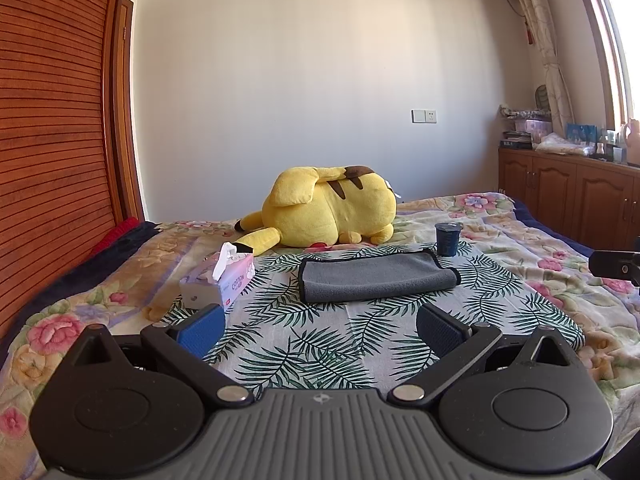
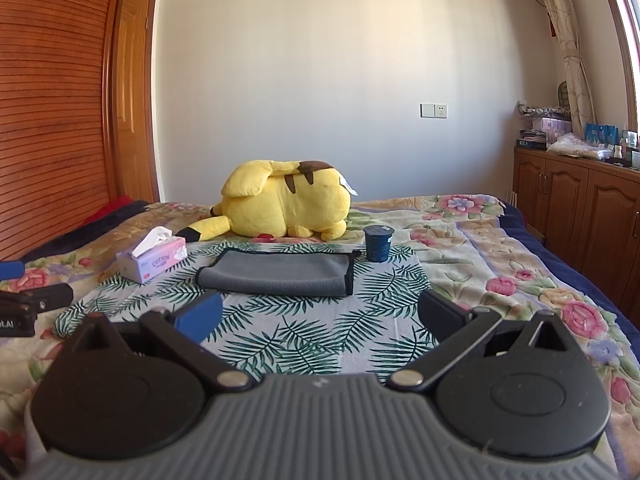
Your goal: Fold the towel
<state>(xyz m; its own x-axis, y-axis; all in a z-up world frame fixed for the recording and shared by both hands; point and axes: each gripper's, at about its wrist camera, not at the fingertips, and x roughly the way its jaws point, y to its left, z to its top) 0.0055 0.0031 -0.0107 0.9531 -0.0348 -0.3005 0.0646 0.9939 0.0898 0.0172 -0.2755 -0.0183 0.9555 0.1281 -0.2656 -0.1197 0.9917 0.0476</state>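
A grey towel (image 1: 376, 276) with dark trim lies folded on a palm-leaf cloth (image 1: 312, 344) on the bed; it also shows in the right wrist view (image 2: 276, 272). My left gripper (image 1: 320, 328) is open and empty, held above the cloth short of the towel. My right gripper (image 2: 320, 316) is open and empty too, also short of the towel. The left gripper's side shows at the left edge of the right wrist view (image 2: 28, 304), and part of the right gripper shows at the right edge of the left wrist view (image 1: 616, 266).
A yellow plush toy (image 1: 328, 212) lies behind the towel. A tissue box (image 1: 220, 280) stands left of it and a dark blue cup (image 1: 448, 240) at its far right corner. A wooden wardrobe (image 1: 52, 140) is on the left, wooden cabinets (image 1: 568, 192) on the right.
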